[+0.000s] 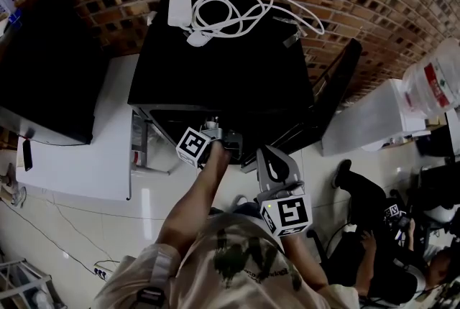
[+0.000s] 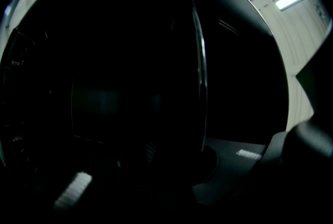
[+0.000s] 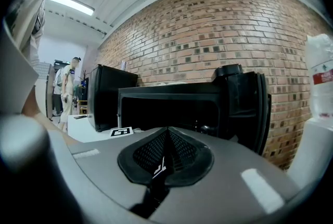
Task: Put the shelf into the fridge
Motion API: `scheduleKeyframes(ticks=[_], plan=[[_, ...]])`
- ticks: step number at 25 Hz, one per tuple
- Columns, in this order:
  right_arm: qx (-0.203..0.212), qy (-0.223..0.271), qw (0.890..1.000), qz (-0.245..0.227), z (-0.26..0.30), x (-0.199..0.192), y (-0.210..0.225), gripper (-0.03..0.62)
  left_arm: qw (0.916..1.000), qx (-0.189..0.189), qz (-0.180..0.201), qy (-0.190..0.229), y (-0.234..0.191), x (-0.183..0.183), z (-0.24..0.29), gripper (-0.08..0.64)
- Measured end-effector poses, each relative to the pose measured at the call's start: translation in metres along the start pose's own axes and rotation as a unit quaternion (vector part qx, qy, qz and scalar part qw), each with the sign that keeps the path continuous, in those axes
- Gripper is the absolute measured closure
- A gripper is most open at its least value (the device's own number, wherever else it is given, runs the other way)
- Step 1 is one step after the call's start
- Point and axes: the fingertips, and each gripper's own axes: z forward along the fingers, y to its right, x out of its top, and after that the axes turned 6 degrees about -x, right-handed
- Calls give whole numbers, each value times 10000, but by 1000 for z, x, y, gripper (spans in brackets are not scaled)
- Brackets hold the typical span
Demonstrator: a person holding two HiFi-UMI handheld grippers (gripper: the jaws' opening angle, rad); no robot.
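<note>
A black mini fridge (image 1: 215, 63) stands on a white table (image 1: 93, 149) with its door (image 1: 330, 95) swung open to the right. My left gripper (image 1: 219, 139) reaches into the fridge's dark opening. In the left gripper view almost everything is dark; the thin edge of the shelf (image 2: 200, 72) runs straight into the left gripper (image 2: 200, 158), whose jaws are closed on it. My right gripper (image 1: 272, 157) hangs just outside the opening, below the door. The right gripper (image 3: 165, 137) is shut with its pads together and holds nothing, facing the fridge (image 3: 171, 108).
A white cable and adapter (image 1: 230, 9) lie on top of the fridge. A large black box (image 1: 43, 70) sits on the table's left end. A water bottle (image 1: 435, 81) stands at the right, a seated person (image 1: 374, 243) is below it. A brick wall (image 3: 208, 35) is behind.
</note>
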Motion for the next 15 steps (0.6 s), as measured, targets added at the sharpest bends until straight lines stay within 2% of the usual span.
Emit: scheduleKeyframes(ticks=[8, 12, 15], plan=[[-11, -17, 10000, -23, 1, -1, 1, 592, 9999, -83, 79, -33, 1, 0, 4, 545], [7, -23, 10000, -17, 0, -1, -1, 592, 9990, -377, -246, 65, 8, -2, 6, 528], [18, -32, 10000, -14, -1, -2, -2, 592, 9984, -420, -355, 111, 10, -2, 4, 465]])
